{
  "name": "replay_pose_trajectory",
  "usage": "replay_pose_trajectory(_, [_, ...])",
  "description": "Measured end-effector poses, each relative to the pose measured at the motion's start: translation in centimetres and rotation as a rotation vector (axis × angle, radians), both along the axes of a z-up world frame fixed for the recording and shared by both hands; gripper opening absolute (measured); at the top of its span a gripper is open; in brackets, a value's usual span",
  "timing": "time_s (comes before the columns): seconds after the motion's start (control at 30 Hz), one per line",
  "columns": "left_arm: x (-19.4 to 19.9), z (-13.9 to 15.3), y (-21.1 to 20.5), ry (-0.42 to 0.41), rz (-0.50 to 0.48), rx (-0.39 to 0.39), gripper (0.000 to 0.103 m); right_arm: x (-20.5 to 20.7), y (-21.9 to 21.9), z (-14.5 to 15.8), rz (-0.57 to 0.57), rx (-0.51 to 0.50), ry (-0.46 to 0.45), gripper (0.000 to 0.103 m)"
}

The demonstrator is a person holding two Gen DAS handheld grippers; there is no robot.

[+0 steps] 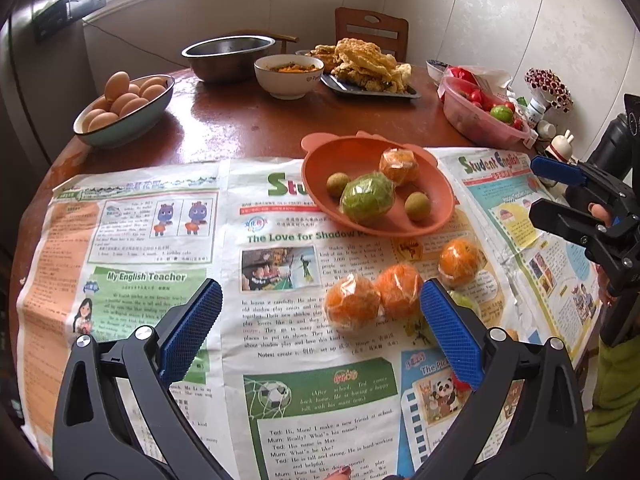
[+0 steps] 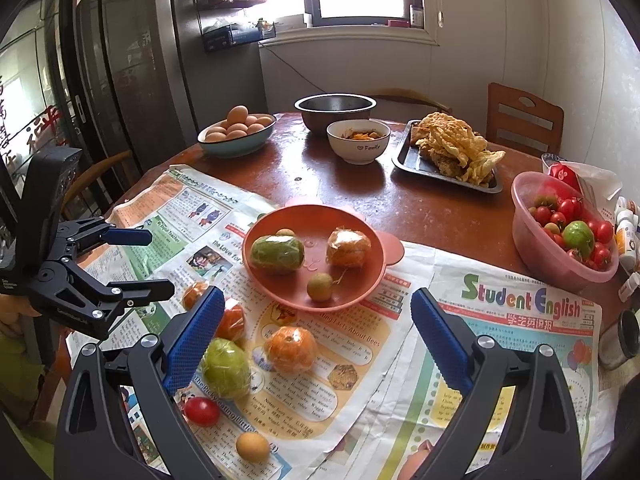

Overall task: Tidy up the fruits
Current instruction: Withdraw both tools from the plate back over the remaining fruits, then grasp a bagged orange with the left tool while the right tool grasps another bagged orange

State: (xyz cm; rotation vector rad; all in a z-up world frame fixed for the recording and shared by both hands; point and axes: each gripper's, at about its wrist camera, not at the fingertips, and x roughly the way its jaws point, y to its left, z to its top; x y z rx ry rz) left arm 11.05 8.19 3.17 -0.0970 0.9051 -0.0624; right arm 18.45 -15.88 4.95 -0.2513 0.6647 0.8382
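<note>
While both your left gripper (image 1: 320,320) and right gripper (image 2: 314,328) hang wide apart and empty above the newspaper (image 2: 500,344), the loose wrapped oranges (image 2: 290,349), green fruit (image 2: 225,368) and cherry tomato (image 2: 201,411) lie near the orange plate (image 2: 264,280). Slick film could slip from your pads; squeezing may burst the tomato, and nudged round fruit might roll off.
</note>
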Motion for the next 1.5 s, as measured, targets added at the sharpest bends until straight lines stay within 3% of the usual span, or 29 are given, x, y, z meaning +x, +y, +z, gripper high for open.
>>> replay_pose_trajectory(1.0, [0.3,-4.3,-0.8,0.083,-0.021,0.041,0.090,0.5,-0.2,-6.5,0.009,-0.089,0.123,0.093])
replay_pose_trajectory(1.07, [0.4,-4.4,-0.6,0.086,-0.022,0.038,0.087,0.8,0.0,-6.7,0.018,-0.087,0.138,0.080])
replay_pose_trajectory(1.13, [0.5,-4.5,-0.5,0.089,-0.019,0.031,0.080,1.0,0.2,-6.9,0.035,-0.080,0.153,0.078])
replay_pose_trajectory(1.5, [1.4,-4.7,-0.5,0.090,-0.031,0.023,0.075,1.6,1.7,-7.8,0.103,-0.072,0.195,0.051])
